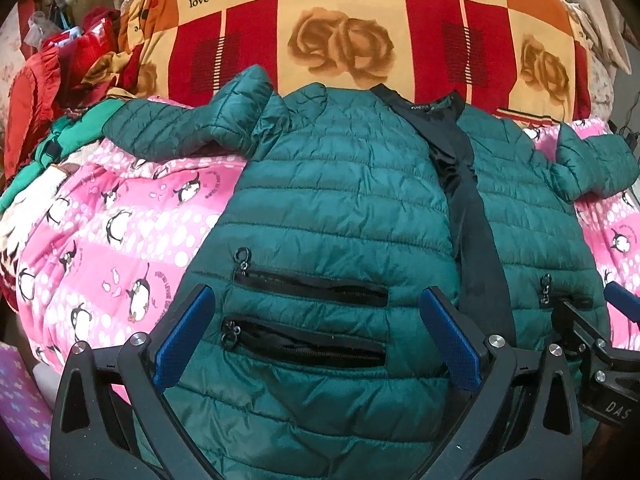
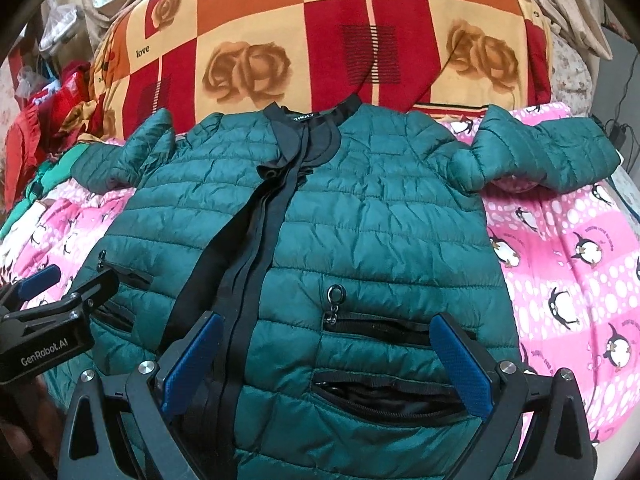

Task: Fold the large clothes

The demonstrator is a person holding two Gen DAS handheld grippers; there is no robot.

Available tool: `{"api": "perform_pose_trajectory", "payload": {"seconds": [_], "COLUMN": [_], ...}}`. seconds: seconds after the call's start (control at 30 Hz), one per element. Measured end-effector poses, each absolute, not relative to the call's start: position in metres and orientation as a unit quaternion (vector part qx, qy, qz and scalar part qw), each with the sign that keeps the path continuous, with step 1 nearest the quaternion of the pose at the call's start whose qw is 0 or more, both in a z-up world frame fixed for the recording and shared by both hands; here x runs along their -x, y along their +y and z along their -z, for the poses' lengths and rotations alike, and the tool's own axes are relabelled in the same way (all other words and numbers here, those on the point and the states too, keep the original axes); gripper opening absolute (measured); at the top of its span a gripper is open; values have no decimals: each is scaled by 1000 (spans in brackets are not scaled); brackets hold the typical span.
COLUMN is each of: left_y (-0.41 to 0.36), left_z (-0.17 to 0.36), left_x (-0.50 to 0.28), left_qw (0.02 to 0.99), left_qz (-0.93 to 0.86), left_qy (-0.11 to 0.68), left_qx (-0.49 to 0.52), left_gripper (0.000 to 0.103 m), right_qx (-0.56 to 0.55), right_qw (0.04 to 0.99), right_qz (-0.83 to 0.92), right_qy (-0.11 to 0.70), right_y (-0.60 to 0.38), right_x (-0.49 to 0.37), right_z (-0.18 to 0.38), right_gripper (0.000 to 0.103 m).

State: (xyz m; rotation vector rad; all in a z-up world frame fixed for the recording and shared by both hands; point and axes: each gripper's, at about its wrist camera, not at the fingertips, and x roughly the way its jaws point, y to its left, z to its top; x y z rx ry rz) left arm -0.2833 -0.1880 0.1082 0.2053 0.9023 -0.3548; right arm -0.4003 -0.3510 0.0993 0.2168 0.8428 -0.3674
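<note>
A dark green quilted puffer jacket lies front side up and spread flat on a pink penguin blanket. Its black zipper placket runs down the middle, and both sleeves stick out sideways. The jacket also shows in the right wrist view. My left gripper is open and empty, just above the jacket's left zip pockets near the hem. My right gripper is open and empty above the right zip pockets. Each gripper shows at the edge of the other's view.
A big red, orange and cream rose-patterned quilt is piled behind the jacket's collar. Red and green clothes are heaped at the far left. The pink blanket extends on both sides of the jacket.
</note>
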Motion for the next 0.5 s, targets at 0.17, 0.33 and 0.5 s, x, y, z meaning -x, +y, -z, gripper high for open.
{"api": "perform_pose_trajectory", "payload": {"seconds": [0.17, 0.33, 0.5], "left_y": [-189, -189, -191], "left_z": [-112, -118, -126], "left_x": [279, 273, 267], "left_qw": [882, 886, 890], "left_qz": [169, 167, 164], "left_qy": [429, 422, 413], "left_qx": [-99, -99, -99], "left_gripper": [102, 102, 102], "right_qx": [-108, -107, -108], "right_qw": [890, 891, 892], "right_qz": [179, 179, 176], "right_qy": [404, 403, 401], "right_y": [-353, -355, -359], "right_x": [397, 392, 385], "right_z": [-101, -104, -107], "right_gripper": [103, 103, 103]}}
